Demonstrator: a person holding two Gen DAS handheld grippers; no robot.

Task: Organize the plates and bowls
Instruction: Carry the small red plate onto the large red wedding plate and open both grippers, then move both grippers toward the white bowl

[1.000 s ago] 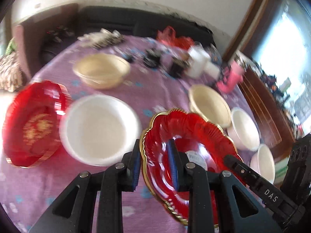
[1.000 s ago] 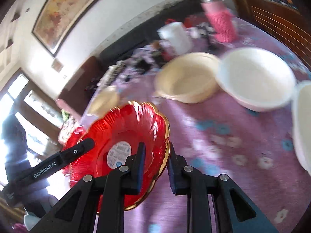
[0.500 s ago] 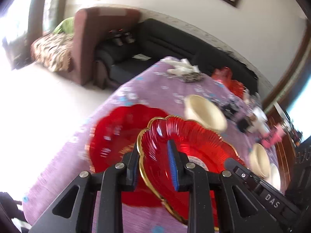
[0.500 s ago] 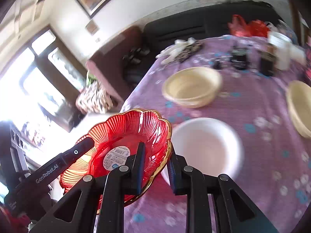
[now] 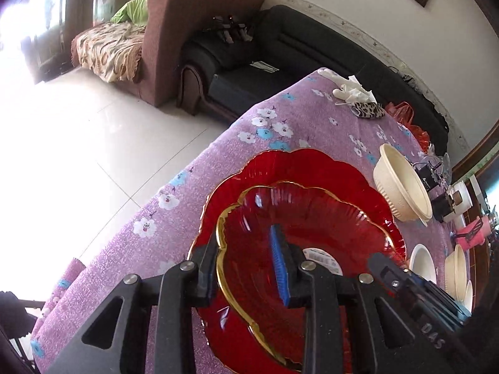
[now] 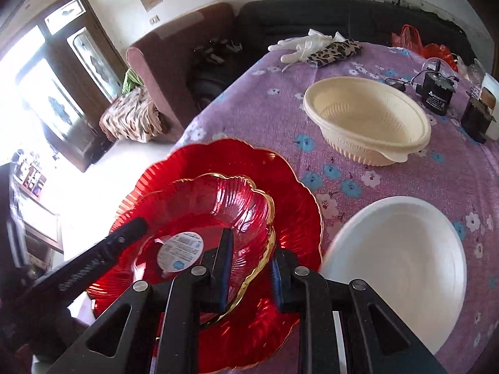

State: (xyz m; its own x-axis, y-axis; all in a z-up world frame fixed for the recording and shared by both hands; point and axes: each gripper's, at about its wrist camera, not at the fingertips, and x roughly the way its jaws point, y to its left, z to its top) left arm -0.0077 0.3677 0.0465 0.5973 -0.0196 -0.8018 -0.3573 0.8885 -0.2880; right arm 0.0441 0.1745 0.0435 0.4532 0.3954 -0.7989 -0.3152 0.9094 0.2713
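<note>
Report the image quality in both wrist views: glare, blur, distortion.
Left wrist: window and floor blown out white at left, strong fisheye bending, red dish sharp. Right wrist: doorway overexposed, white bowl near-featureless, tablecloth crisp, dark corner vignetting.

We see daylight from the windows (image 6: 40, 93) at nine o'clock bleaching the floor (image 5: 62, 155); edges bend and darken.
</note>
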